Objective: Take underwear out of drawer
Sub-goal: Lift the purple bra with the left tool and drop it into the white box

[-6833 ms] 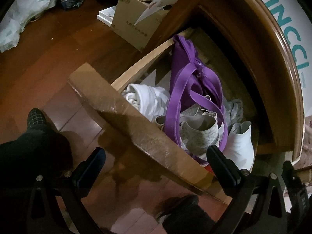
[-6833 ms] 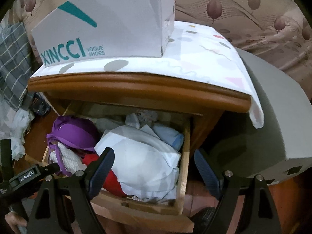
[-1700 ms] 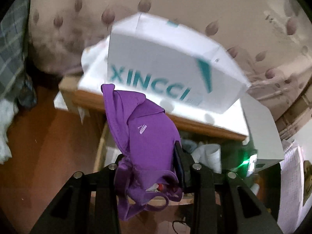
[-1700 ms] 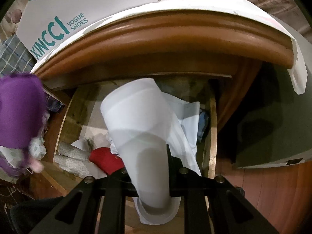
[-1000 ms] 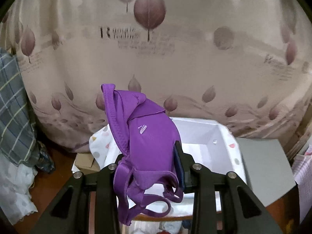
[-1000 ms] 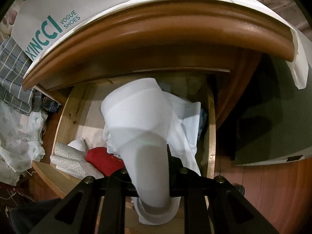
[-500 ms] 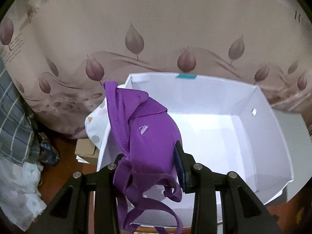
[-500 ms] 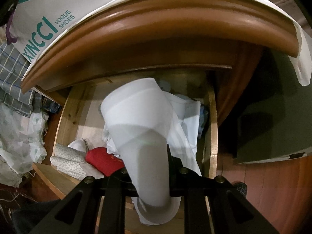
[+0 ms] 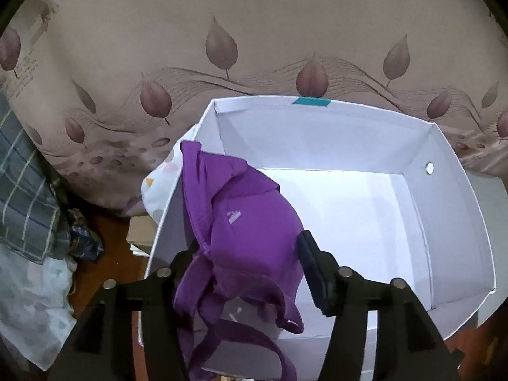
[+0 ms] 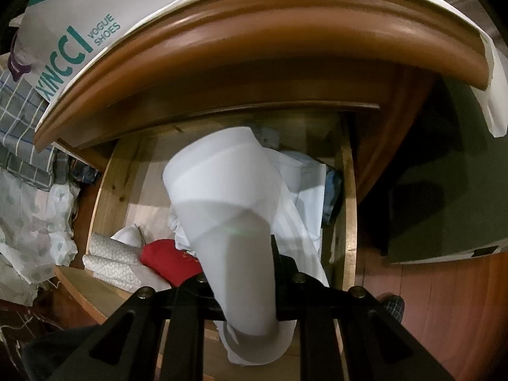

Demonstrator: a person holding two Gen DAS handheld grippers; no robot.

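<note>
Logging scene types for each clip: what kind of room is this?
Most likely a home bedroom: a wooden nightstand with its drawer open and full of folded clothes, a leaf-print curtain behind, and a white shoebox on top.

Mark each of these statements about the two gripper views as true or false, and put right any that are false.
1. The left gripper is shut on a purple bra. True.
2. The white shoe box below the bra already holds clothes. False: its inside is bare.
3. The right gripper holds a white garment. True.
4. The drawer is shut. False: it stands open, with a red item inside.
5. The right gripper's garment is red. False: it is white.
</note>
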